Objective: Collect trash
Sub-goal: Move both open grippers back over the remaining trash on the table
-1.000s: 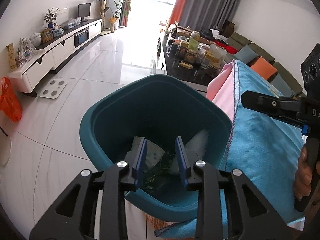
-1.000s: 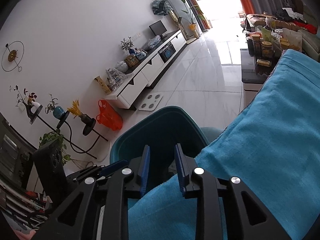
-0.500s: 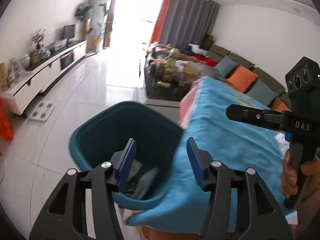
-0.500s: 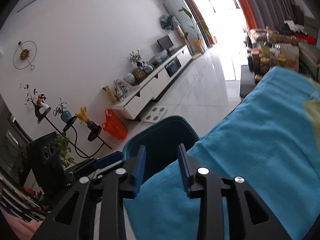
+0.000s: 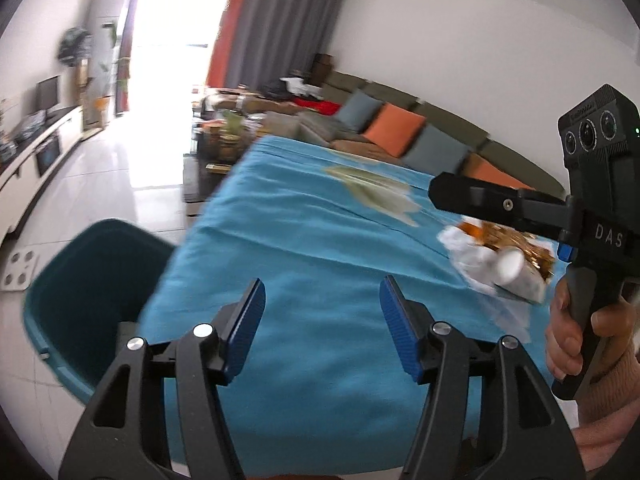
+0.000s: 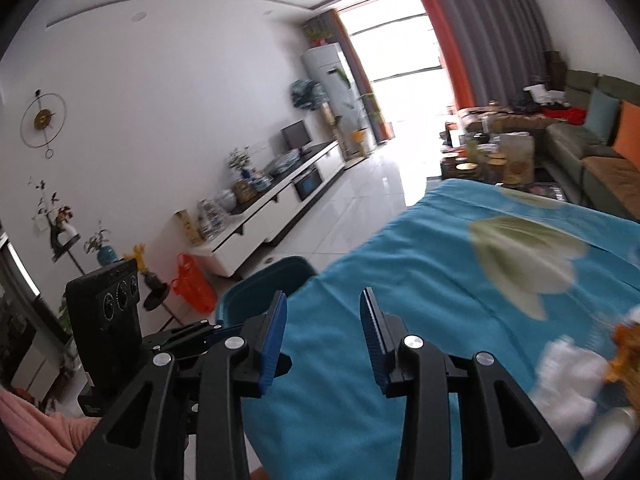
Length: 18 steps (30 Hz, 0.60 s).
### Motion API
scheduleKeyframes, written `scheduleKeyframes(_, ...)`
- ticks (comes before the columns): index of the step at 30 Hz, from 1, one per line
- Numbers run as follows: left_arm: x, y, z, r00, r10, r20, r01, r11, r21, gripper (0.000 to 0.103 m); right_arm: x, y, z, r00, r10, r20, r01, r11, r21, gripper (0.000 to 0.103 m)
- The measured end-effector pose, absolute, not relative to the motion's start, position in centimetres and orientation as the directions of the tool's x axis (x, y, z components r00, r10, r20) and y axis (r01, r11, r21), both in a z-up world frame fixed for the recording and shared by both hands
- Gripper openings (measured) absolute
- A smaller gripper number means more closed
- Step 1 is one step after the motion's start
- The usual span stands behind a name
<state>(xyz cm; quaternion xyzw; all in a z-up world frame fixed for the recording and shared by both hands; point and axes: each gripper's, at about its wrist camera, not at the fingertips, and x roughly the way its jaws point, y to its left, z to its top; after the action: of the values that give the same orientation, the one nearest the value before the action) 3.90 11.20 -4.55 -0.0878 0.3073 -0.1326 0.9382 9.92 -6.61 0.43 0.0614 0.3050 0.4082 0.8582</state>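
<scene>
**While hovering empty: crumpled pile the likely next pick**

Though set apart, gripping nothing: jaws of the left gripper (image 5: 321,292) spread wide over bare blue cloth, jaws of the right gripper (image 6: 323,300) parted more narrowly, again with only cloth between.

Outward from the left jaws, at 2 o'clock: a trash pile (image 5: 500,264) lying on the cloth-covered worktop (image 5: 320,240). Made up of crumpled white tissue, a crinkly orange-gold wrapper and a small white cup or bottle, with its far side hidden behind the right gripper's finger. From the right jaws, the same pile at 4 o'clock, blurred at the frame edge.

At 9 o'clock of the left jaws, just beside the worktop's edge and lower: the teal bin (image 5: 80,280). From the right jaws, at 11 o'clock.

Farther off, at 1 o'clock of the left jaws: a pale green-white shape (image 5: 372,196) on the cloth, too blurred to tell wrapper from print.

Handling, as a judgement:
- **Tissue:** probably very light, soft and springy. Best taken at the near bunched edge and pinched deep.
- **Wrapper:** slick, apt to slip from a shallow pinch. Best caught across a crumpled fold.
- **Cup:** stiffer and round, apt to roll. Best gripped alone, across its waist.
</scene>
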Motion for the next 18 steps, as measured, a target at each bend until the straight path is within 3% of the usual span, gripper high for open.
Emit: scheduleKeyframes(18,7.4,-2.2,-5.7,0.607,-0.486,-0.628,0.473,0.857,-0.206,0.059,6.8,-22.6,0.1,0.728,0.508,-0.461,-0.388,0.859,0.334,0.036)
